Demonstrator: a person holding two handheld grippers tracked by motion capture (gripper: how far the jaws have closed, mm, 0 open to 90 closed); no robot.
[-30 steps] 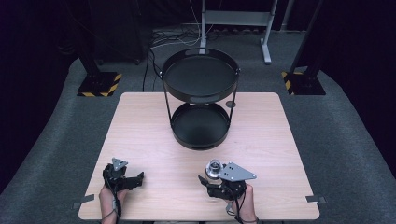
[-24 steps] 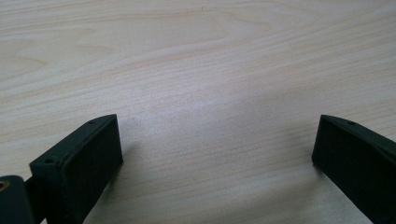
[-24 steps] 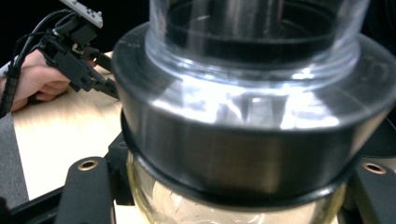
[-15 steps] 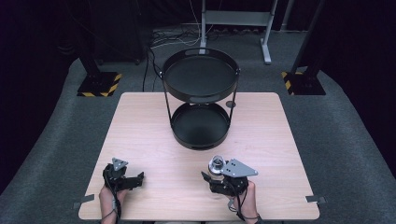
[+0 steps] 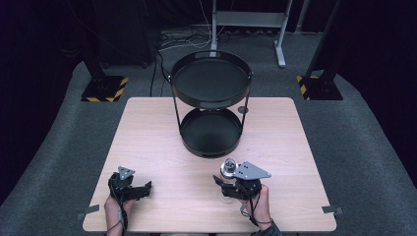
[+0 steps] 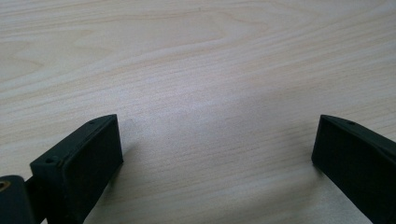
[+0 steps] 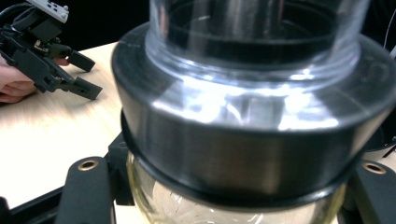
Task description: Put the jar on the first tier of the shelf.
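Your right gripper (image 5: 229, 178) is closed on a glass jar with a metal collar (image 5: 228, 168), held near the tabletop's (image 5: 275, 137) front edge, right of the middle. The two-tier black tray stand (image 5: 210, 110) lies straight ahead of it, toward the far edge, and the jar's long axis looks about upright. Your left gripper (image 5: 146, 187), with jaws wide apart and empty, rests near the front left corner, farther from the stand. No label or writing can be read.
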